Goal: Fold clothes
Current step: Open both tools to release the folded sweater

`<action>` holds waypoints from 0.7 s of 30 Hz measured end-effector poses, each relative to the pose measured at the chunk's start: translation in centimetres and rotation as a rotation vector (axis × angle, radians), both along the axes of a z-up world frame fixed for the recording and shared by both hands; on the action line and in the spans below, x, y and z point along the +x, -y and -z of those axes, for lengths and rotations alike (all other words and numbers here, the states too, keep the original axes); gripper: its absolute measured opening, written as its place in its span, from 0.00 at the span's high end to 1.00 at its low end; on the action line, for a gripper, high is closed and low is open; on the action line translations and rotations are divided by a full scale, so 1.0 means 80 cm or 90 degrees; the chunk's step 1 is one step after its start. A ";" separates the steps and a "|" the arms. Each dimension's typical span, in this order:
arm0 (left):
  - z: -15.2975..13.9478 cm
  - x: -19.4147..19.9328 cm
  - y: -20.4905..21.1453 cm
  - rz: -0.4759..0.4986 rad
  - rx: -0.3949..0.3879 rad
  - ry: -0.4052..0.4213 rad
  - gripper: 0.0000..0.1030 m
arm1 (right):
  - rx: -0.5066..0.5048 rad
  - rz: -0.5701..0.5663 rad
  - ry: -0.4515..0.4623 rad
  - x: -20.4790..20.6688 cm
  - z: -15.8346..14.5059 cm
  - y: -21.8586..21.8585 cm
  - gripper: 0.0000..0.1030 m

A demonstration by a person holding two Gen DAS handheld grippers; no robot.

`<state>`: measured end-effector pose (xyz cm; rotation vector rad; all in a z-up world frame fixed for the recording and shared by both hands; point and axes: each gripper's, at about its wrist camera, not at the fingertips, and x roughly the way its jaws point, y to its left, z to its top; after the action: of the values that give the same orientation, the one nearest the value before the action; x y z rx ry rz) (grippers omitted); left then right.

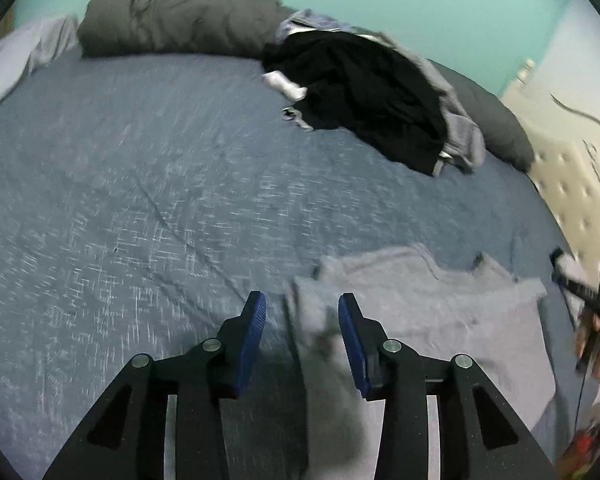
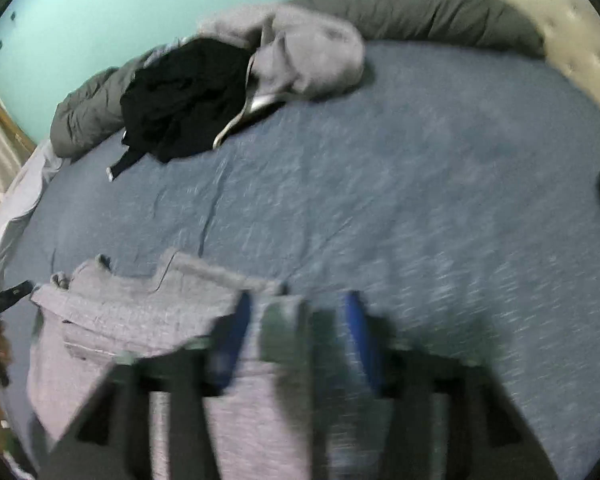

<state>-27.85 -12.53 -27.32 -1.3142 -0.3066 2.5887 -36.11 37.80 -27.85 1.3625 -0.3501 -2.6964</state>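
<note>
Hovering over grey garment (image 1: 440, 312) on bed (image 1: 140, 200): left tool (image 1: 302, 308) and right tool (image 2: 296, 312) both released, gripping nothing.

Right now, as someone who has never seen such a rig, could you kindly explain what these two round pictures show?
A person holds a two-finger gripper in each hand, each with a fisheye camera looking along its blue-padded fingers. The left gripper and right gripper both stand open over a light grey garment lying on the blue bedsheet, its edge between the fingers but not pinched. Farther back lies a pile: a black garment and a grey hoodie, against a rolled dark grey duvet.
</note>
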 end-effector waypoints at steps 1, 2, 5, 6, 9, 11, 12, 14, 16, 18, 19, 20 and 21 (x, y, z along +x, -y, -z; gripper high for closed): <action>-0.001 0.009 -0.006 0.015 -0.008 -0.004 0.60 | 0.000 0.006 -0.014 0.005 -0.006 -0.004 0.45; -0.002 0.016 -0.014 0.030 -0.017 -0.007 0.59 | -0.003 -0.001 -0.022 0.013 -0.010 -0.005 0.45; 0.015 0.025 -0.044 0.082 -0.060 0.021 0.59 | 0.023 -0.085 -0.008 0.032 -0.008 0.021 0.48; 0.022 0.025 -0.052 0.097 -0.077 0.032 0.59 | 0.037 -0.120 0.004 0.036 -0.003 0.034 0.50; 0.044 0.024 -0.071 0.130 -0.119 0.062 0.59 | 0.094 -0.197 0.044 0.046 0.021 0.070 0.61; 0.056 0.019 -0.070 0.130 -0.129 0.078 0.59 | 0.116 -0.228 0.072 0.049 0.042 0.085 0.64; 0.060 0.015 -0.070 0.128 -0.133 0.082 0.59 | 0.132 -0.237 0.087 0.050 0.053 0.091 0.66; 0.066 0.005 -0.071 0.124 -0.145 0.080 0.59 | 0.161 -0.247 0.100 0.048 0.068 0.098 0.68; 0.070 -0.009 -0.069 0.120 -0.143 0.081 0.57 | 0.166 -0.238 0.103 0.040 0.074 0.100 0.70; 0.070 -0.023 -0.068 0.116 -0.140 0.078 0.57 | 0.163 -0.222 0.097 0.026 0.074 0.099 0.71; 0.068 -0.029 -0.067 0.113 -0.143 0.069 0.57 | 0.165 -0.212 0.095 0.018 0.074 0.099 0.74; 0.065 -0.035 -0.067 0.107 -0.149 0.058 0.57 | 0.171 -0.203 0.092 0.010 0.073 0.099 0.75; 0.060 -0.041 -0.067 0.094 -0.160 0.043 0.58 | 0.178 -0.194 0.088 0.001 0.073 0.099 0.75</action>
<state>-31.14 -7.18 -32.12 -1.4474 0.1055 2.5235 -36.04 29.87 -33.66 1.5315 0.2194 -2.4717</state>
